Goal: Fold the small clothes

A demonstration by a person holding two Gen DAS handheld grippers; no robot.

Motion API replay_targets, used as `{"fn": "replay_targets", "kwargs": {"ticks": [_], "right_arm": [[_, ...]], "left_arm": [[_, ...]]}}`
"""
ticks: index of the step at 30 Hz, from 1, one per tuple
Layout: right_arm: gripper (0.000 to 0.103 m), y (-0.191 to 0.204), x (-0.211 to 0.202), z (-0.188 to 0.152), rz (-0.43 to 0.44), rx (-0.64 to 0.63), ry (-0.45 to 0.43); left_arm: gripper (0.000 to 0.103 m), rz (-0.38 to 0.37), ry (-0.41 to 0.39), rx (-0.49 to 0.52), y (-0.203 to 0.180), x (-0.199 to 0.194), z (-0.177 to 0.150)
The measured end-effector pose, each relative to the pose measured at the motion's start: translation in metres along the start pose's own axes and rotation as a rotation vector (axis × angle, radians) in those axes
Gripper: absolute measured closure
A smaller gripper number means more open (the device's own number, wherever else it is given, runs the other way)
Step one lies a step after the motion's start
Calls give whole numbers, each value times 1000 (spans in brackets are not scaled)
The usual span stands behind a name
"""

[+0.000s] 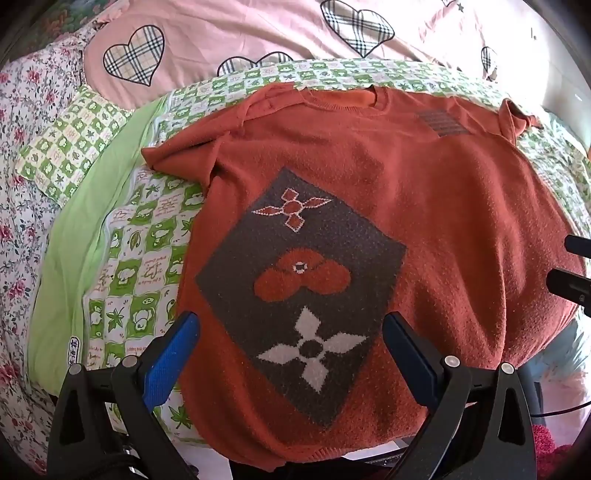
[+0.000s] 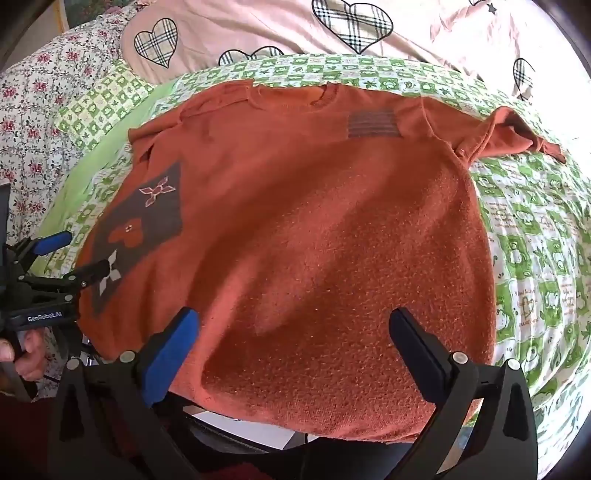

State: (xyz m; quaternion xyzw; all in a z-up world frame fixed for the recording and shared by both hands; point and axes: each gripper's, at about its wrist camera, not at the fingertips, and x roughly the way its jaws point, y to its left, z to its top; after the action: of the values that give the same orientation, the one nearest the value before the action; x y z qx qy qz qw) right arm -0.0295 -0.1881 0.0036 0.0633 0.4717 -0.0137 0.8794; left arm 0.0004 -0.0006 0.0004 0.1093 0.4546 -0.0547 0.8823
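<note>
Left wrist view: orange sweater (image 1: pixel 424 206) flat on green checked quilt (image 1: pixel 140 266), hem hanging off bed edge. Left gripper (image 1: pixel 291 354) and right gripper (image 2: pixel 295 347) both spread wide, nothing held. Risk: pinch grabs single layer, or drags knit off edge, bunching fold.

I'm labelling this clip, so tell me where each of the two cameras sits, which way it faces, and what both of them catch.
Left wrist: rides the left gripper, angled down over the orange sweater and its grey diamond patch; its own open fingers frame the bottom.
Right wrist: rides the right gripper, angled down over the sweater's plain side; its open fingers show, plus the left gripper and a hand at the left edge.
Shared: the sweater, the green checked bedsheet, the pink heart-print quilt.
</note>
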Motion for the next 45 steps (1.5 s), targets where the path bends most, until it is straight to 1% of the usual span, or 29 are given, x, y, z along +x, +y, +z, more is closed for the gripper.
{"fn": "replay_targets", "kwargs": {"ticks": [3, 4, 8, 12, 14, 17, 21, 26, 29, 34, 45], "right_arm": [[0, -1, -2, 1, 2, 13, -7], [0, -10, 1, 2, 13, 15, -7], [0, -15, -4, 3, 20, 26, -8], [0, -10, 1, 0, 19, 27, 7], [0, -8, 4, 0, 5, 25, 19], [0, -8, 3, -1, 30, 28, 13], [0, -5, 0, 0, 12, 10, -9], [0, -5, 2, 0, 21, 12, -1], [0, -5, 2, 0, 21, 17, 7], [0, -3, 3, 0, 26, 8, 2], [1, -2, 1, 0, 42, 15, -20]], "left_arm": [[4, -4, -2, -1, 0, 0, -1], [4, -5, -2, -2, -1, 0, -1], [4, -9, -4, -2, -4, -2, 0], [4, -9, -6, 2, -9, -5, 1], [4, -13, -10, -6, 1, -3, -1], [4, -16, -11, -6, 0, -3, -2], [4, -24, -10, -10, 0, -3, -1], [4, -27, -12, -10, 0, -3, -1], [4, -14, -14, -4, 0, -3, 0], [4, -27, -17, -17, 1, -4, 0], [4, -26, -13, -16, 0, -4, 0]]}}
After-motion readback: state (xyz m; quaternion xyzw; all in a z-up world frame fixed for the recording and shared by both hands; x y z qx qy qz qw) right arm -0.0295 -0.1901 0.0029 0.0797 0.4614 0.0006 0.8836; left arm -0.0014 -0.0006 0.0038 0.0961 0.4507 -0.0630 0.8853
